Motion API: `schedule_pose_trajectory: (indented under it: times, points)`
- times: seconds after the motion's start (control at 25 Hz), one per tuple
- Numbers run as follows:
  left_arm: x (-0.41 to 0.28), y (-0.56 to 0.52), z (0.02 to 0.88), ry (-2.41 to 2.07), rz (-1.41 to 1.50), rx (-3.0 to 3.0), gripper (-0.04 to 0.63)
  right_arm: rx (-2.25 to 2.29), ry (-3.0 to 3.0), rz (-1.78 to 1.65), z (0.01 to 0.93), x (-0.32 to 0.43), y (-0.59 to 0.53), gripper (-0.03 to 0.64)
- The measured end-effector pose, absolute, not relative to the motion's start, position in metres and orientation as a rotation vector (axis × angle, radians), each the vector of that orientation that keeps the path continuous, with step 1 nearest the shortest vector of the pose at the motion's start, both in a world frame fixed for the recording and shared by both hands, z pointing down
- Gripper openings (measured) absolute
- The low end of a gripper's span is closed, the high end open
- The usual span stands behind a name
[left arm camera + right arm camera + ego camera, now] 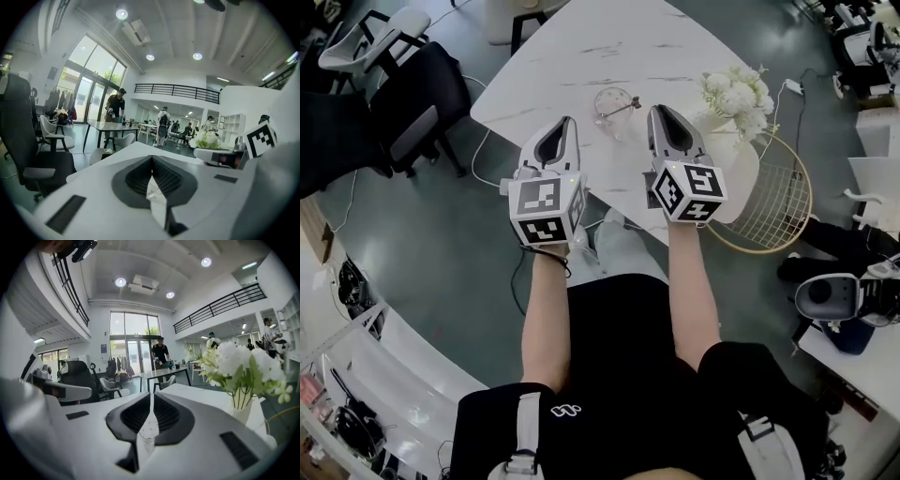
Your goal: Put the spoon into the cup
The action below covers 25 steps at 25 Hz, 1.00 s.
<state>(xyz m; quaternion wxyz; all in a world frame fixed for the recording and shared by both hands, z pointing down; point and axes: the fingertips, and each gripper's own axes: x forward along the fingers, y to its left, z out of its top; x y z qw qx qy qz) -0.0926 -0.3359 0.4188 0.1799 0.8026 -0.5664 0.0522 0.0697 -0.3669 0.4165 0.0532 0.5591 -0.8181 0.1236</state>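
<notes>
A clear glass cup point(612, 103) stands on the white marble table point(581, 47). The metal spoon point(625, 109) rests in it, its handle sticking out over the rim to the right. My left gripper point(569, 121) hovers just left of the cup, with its jaws together and nothing in them. My right gripper point(656, 111) is just right of the cup near the handle's end, and its jaws are also together and empty. In the left gripper view the tips point(151, 158) meet. In the right gripper view the tips point(152, 395) meet, and the cup point(146, 437) shows below them.
A vase of white flowers point(737, 94) stands on the table right of my right gripper and shows again as the flowers point(243, 364). A gold wire basket point(778, 202) sits by the table's right edge. Office chairs point(422, 103) stand to the left.
</notes>
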Motion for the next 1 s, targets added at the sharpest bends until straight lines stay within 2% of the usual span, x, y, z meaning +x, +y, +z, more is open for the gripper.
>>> schedule_pose_trajectory:
  times: [0.12, 0.76, 1.0]
  points:
    - [-0.100, -0.327, 0.401, -1.611, 0.106, 2.306, 0.015, 1.751, -2.552, 0.342, 0.390, 0.065, -0.357, 0.008]
    - [-0.119, -0.334, 0.292, -1.680, -0.115, 2.496, 0.015, 1.807, -2.852, 0.084, 0.268, 0.052, -0.344, 0.006]
    - [-0.121, -0.340, 0.280, -1.685, -0.157, 2.516, 0.015, 1.738, -2.888, 0.014, 0.258, 0.043, -0.344, 0.006]
